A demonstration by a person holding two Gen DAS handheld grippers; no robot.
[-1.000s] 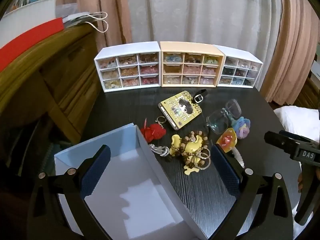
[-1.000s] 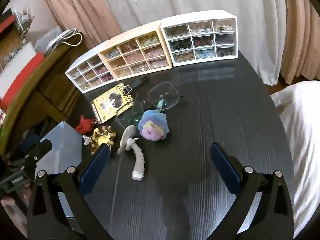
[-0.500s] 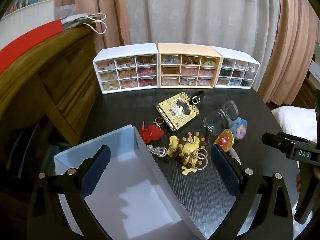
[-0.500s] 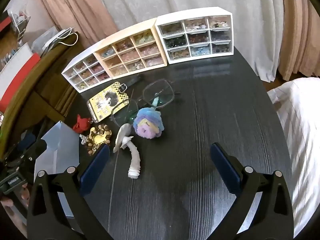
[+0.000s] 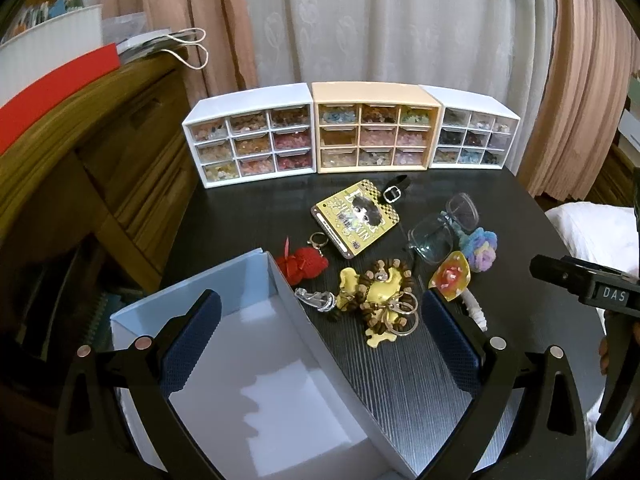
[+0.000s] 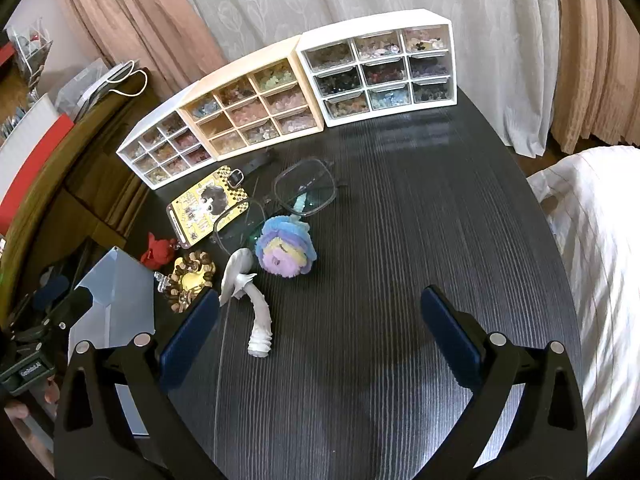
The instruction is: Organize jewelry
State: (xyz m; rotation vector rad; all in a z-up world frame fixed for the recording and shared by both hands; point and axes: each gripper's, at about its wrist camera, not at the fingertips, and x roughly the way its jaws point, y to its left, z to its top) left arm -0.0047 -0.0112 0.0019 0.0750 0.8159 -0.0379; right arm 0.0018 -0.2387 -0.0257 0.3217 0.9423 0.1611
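Sheer curtain (pink drapes flanking), wooden cabinet left.

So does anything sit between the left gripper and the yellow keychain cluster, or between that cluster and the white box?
Nothing visible blocks the left gripper. The yellow keychain cluster lies ahead; only a small silver charm lies between it and the white box wall.

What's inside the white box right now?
The white box appears empty: only bare white floor and walls show. The left gripper's fingers cover part of the floor.

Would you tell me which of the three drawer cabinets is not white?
The middle cabinet: it is beige, standing between two white ones.
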